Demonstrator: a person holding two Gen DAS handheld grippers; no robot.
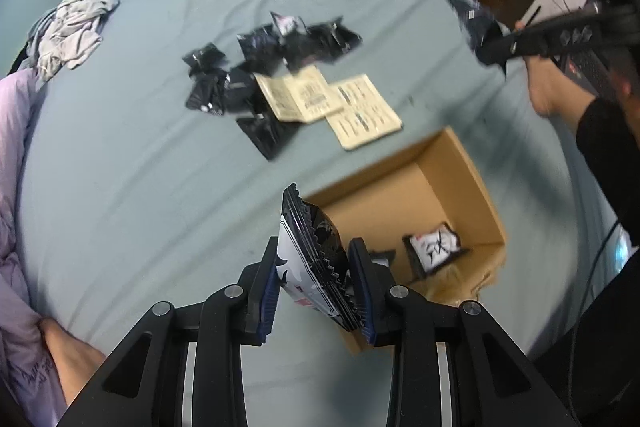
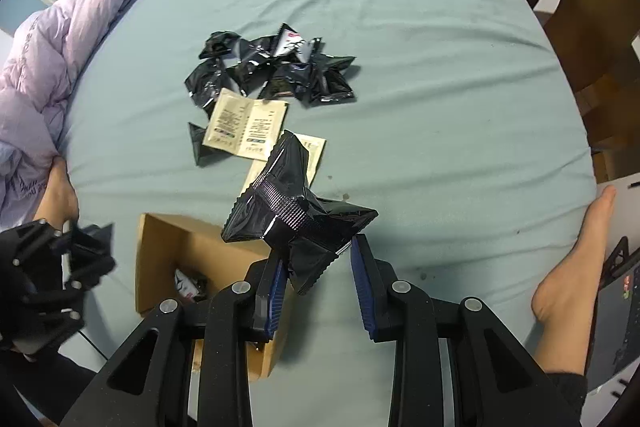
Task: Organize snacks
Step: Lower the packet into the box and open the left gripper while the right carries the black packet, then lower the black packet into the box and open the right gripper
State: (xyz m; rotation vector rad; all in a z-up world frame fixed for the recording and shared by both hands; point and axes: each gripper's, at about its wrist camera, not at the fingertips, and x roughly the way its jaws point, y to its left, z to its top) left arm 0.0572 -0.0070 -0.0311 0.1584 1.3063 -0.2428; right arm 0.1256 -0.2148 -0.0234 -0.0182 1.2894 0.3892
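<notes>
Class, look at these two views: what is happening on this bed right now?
A person is sorting snack packets into a cardboard box. The left gripper grips a black-and-white packet near the box; the right gripper holds a black packet. More black packets and beige sachets lie on the bed. One packet already sits inside.

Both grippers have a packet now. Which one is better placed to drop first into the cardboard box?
Probably the left. The left gripper, shut on a black-and-white packet, shows the cardboard box opening right past its fingers. The right gripper, shut on a black packet, looks mostly at bedsheet beside the box.
</notes>
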